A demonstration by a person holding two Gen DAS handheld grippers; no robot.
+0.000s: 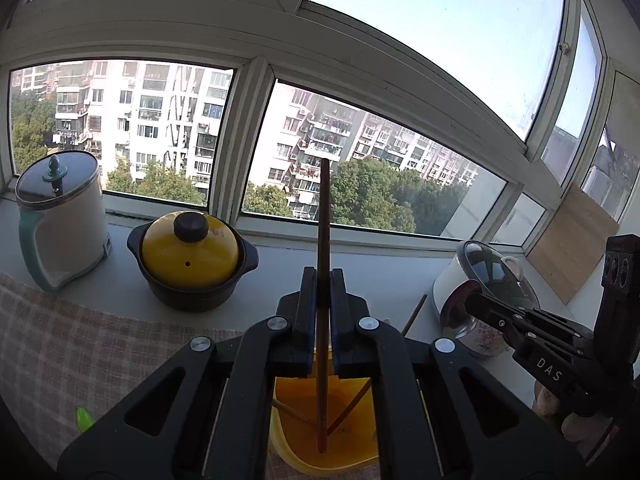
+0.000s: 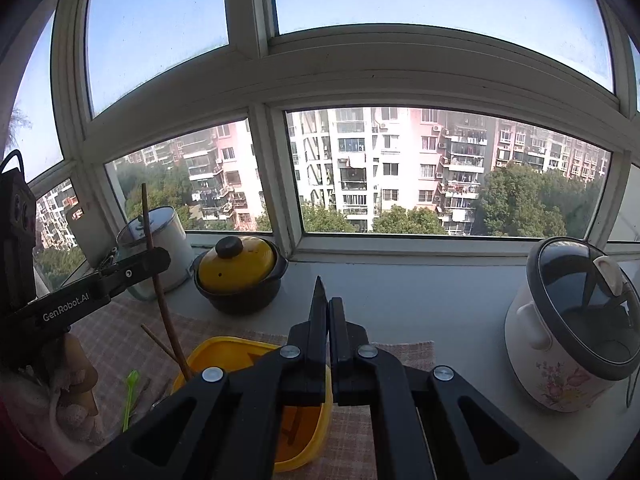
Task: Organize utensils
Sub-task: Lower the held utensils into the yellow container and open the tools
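My left gripper is shut on a brown wooden chopstick and holds it upright. Its lower end reaches into a yellow plastic container that holds two more chopsticks. In the right wrist view the left gripper holds the same chopstick over the container. My right gripper is shut with nothing seen between its fingers, just above the container. It shows at the right of the left wrist view. A green plastic utensil lies on the cloth to the left.
A checked cloth covers the counter. On the windowsill stand a yellow-lidded black pot, a white kettle and a flowered rice cooker. A wooden board leans at the right. Another chopstick lies by the cooker.
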